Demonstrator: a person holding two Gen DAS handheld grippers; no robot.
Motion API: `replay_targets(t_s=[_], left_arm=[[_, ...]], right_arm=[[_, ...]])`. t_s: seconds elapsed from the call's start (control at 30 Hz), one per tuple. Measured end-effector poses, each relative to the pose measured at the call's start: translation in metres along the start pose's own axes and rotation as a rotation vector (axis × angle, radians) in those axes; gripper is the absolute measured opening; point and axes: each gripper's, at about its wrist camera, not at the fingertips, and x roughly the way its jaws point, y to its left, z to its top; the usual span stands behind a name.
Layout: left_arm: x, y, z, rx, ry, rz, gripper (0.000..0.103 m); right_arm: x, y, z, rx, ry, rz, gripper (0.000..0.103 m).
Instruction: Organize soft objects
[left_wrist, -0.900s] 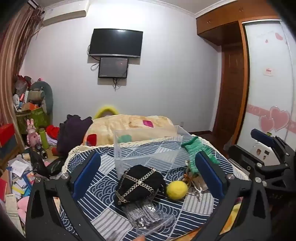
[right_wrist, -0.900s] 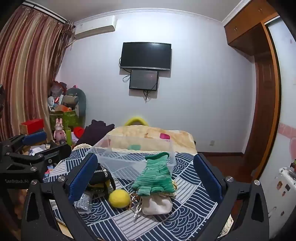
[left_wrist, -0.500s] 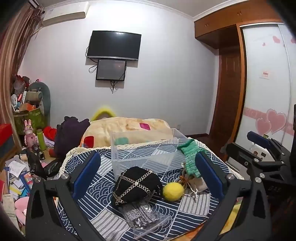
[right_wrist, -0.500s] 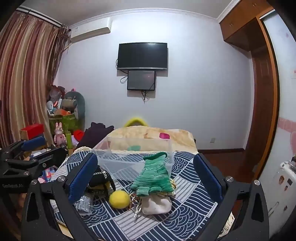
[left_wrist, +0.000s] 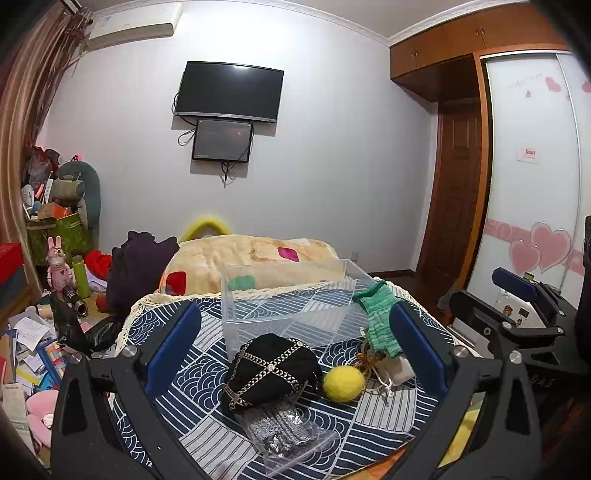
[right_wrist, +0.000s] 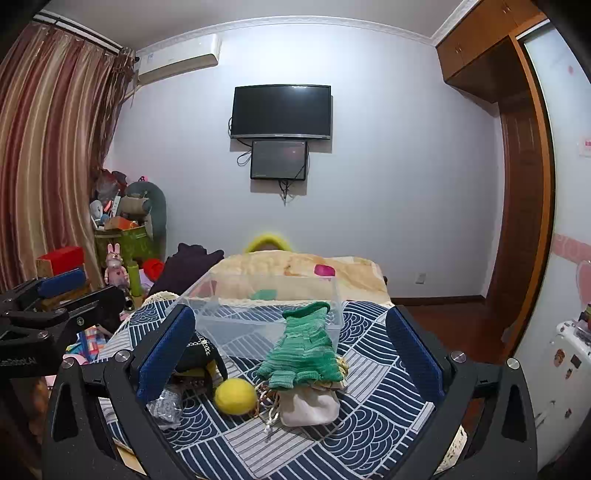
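Observation:
On a table with a blue wave-pattern cloth (left_wrist: 192, 373) (right_wrist: 369, 424) stands a clear plastic bin (left_wrist: 291, 299) (right_wrist: 258, 306). In front of it lie a black pouch with chain straps (left_wrist: 271, 371) (right_wrist: 194, 354), a yellow ball (left_wrist: 343, 384) (right_wrist: 235, 397), a green knitted glove (left_wrist: 378, 319) (right_wrist: 304, 354), a cream drawstring pouch (right_wrist: 310, 408) and grey gloves in a clear bag (left_wrist: 284, 432) (right_wrist: 166, 402). My left gripper (left_wrist: 295, 347) is open and empty above the black pouch. My right gripper (right_wrist: 291, 354) is open and empty above the green glove.
The right gripper shows at the right edge of the left wrist view (left_wrist: 517, 321), the left gripper at the left of the right wrist view (right_wrist: 55, 306). A bed with a patterned quilt (left_wrist: 251, 254) lies behind the table. Clutter and toys (left_wrist: 37, 332) fill the floor at left.
Both grippers have drawn back and risen slightly, so the table objects sit a little lower and smaller in view. Jaws remain open; nothing on the table moved.

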Motion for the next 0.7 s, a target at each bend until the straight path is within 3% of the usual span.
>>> replay_targets(t_s=[0.7], left_arm=[[-0.0019,-0.0029,0.0011,0.021,-0.013,0.008,0.103]], right_arm=[[-0.0011,0.0019,0.0001,-0.002,-0.006,-0.003,0.103]])
